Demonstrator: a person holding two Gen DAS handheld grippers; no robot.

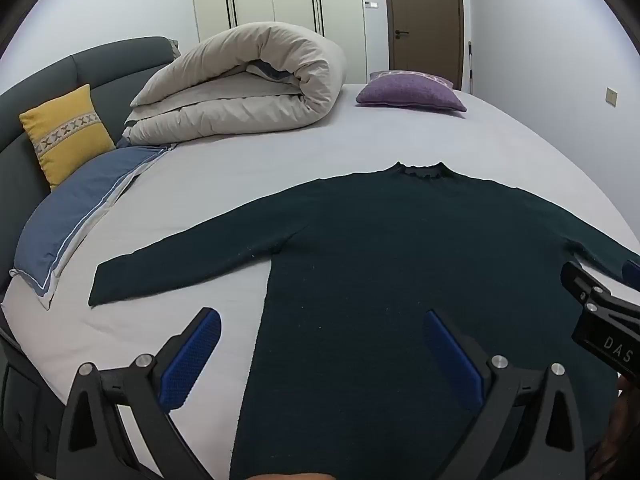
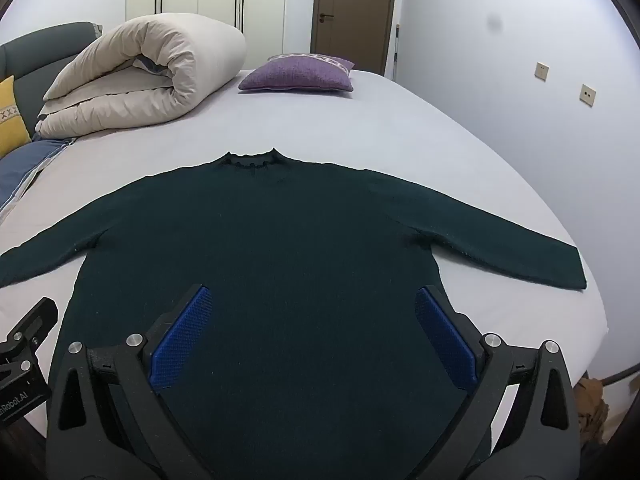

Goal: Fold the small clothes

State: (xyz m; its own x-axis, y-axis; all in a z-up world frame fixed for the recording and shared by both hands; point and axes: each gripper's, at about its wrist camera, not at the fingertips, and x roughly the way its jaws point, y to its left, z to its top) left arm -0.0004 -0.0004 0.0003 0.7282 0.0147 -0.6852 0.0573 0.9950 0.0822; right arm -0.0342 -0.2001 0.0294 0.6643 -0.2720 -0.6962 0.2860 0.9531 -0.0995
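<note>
On the bed's pale grey sheet [image 2: 400, 128], ahead of both my tools, the dark green knitted sweater [image 2: 272, 240] lies flat with its sleeves spread to either side and its ruffled collar pointing away from me. My left tool [image 1: 320, 354] hovers with its blue-padded fingers [image 1: 192, 360] spread wide, holding nothing; the left finger sits over bare sheet, the right one over the sweater's body, so the garment's left side edge runs between them. My right tool [image 2: 314, 334] is likewise spread wide and empty, both fingers over the lower body of the sweater, the right one near its side edge below the armpit. Beyond the collar, to the left, rests a rolled beige duvet [image 1: 240, 84]; straight past it a purple square cushion [image 2: 298, 74]. Far left of my left tool lean a yellow patterned cushion [image 1: 66, 134] and a blue pillow [image 1: 80, 208].
</note>
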